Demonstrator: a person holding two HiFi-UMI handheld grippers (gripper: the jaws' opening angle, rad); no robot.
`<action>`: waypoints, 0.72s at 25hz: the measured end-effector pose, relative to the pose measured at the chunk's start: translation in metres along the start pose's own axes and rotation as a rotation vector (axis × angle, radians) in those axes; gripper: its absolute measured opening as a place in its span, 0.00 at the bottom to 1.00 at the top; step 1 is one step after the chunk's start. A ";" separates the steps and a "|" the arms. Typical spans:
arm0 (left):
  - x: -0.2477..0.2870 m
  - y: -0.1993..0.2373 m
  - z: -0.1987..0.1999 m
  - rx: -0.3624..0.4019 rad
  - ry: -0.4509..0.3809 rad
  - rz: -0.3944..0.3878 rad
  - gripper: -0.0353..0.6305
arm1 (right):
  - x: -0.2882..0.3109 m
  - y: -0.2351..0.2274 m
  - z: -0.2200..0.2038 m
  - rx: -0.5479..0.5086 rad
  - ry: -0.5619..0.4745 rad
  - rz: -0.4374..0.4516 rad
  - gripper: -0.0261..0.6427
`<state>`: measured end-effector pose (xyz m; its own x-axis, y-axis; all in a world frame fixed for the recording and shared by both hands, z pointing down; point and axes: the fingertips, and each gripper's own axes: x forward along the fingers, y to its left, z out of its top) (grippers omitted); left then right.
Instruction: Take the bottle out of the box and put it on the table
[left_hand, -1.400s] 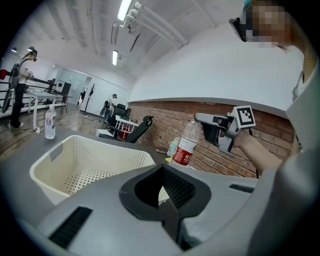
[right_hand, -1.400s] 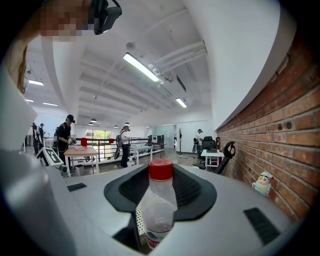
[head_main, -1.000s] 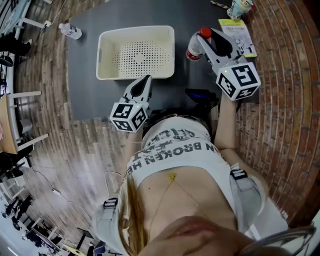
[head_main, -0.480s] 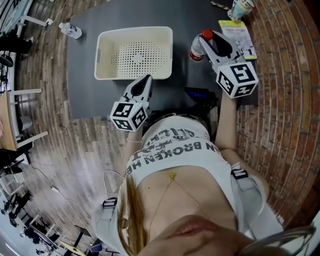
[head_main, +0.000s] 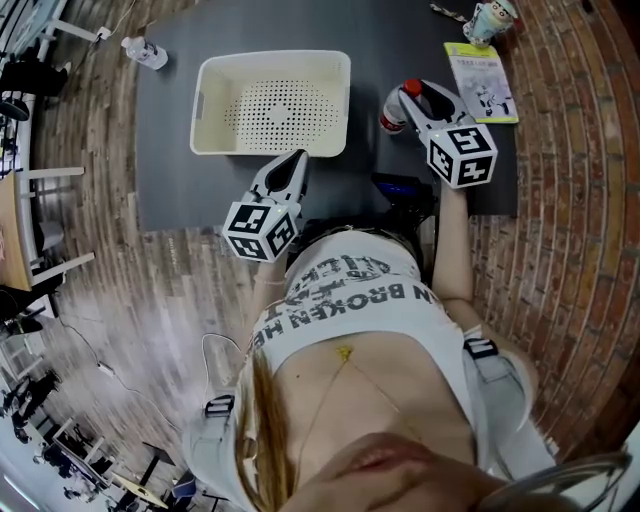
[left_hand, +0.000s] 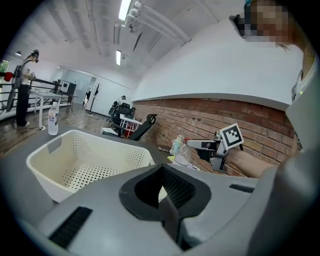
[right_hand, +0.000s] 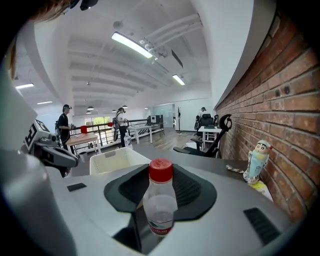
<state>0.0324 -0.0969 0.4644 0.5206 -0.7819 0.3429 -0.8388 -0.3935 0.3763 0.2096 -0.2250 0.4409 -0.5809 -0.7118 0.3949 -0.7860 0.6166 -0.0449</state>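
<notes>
A clear plastic bottle (head_main: 392, 108) with a red cap sits between the jaws of my right gripper (head_main: 412, 100), which is shut on it, over the dark table (head_main: 170, 180) just right of the box. In the right gripper view the bottle (right_hand: 160, 205) stands upright between the pads. Whether its base touches the table I cannot tell. The box is an empty cream perforated basket (head_main: 272, 148). My left gripper (head_main: 293, 160) hovers at the basket's near edge, shut on nothing. In the left gripper view the basket (left_hand: 45, 156) lies at the left, with the right gripper (left_hand: 195, 145) and bottle (left_hand: 181, 156) beyond.
A yellow-green booklet (head_main: 480, 80) and a small figurine cup (head_main: 490, 15) lie at the table's far right. A second water bottle (head_main: 148, 52) lies at the far left corner. A black device (head_main: 402, 190) sits at the table's near edge. Brick surfaces flank the table.
The right gripper has come down with the bottle, toward the table beside the basket. The left gripper has stayed where it was.
</notes>
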 end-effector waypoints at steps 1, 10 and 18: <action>0.000 0.000 0.000 -0.001 0.000 0.001 0.06 | 0.003 0.000 -0.007 -0.004 0.019 0.000 0.25; 0.000 0.005 -0.002 -0.010 0.009 0.001 0.06 | 0.020 0.004 -0.041 -0.014 0.103 -0.004 0.25; 0.004 0.005 -0.005 -0.013 0.023 -0.010 0.06 | 0.026 0.012 -0.045 -0.082 0.059 0.001 0.25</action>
<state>0.0309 -0.0998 0.4721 0.5325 -0.7666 0.3588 -0.8316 -0.3948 0.3907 0.1944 -0.2206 0.4923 -0.5665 -0.6917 0.4480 -0.7640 0.6445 0.0290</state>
